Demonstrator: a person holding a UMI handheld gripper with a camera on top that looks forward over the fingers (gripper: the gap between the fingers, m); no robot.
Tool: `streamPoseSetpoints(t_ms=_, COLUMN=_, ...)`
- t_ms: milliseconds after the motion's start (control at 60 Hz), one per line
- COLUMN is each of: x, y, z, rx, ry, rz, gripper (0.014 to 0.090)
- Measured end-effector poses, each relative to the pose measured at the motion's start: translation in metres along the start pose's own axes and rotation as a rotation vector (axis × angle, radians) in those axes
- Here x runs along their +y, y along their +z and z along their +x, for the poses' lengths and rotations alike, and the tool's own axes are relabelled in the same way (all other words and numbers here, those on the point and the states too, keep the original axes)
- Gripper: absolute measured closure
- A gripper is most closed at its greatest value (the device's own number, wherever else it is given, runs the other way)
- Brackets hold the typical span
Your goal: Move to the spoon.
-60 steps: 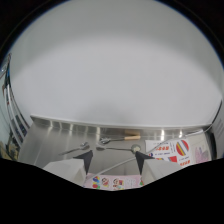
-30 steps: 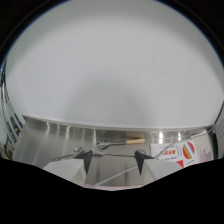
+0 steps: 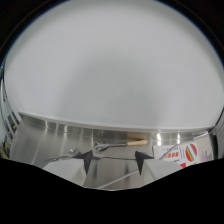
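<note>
A spoon (image 3: pixel 122 144) with a metal bowl and a pale wooden handle lies on a shiny metal surface (image 3: pixel 55 131), just ahead of my fingers and slightly above their tips. My gripper (image 3: pixel 115 159) is open, its two dark pointed fingertips (image 3: pixel 88 158) apart with nothing between them. The spoon's bowl points toward the left finger and its handle reaches to the right, past the right finger. A thin wire-like piece runs across between the tips.
A white packet with red and yellow print (image 3: pixel 186 153) lies to the right of the fingers. A broad plain white wall (image 3: pixel 115 65) rises behind the metal surface. Dark clutter shows at the far left.
The view has tipped upward, so the wall fills more of it. The spoon now sits closer to the fingertips, and the printed packet has slid down to the right.
</note>
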Motion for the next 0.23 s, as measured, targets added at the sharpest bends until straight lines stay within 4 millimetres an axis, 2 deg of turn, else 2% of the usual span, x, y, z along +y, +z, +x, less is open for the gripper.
streamPoseSetpoints(t_ms=233, x=0.0025, y=-0.0017, z=-0.0006, rx=-0.006, ry=0.015, rz=-0.005, gripper=0.0218)
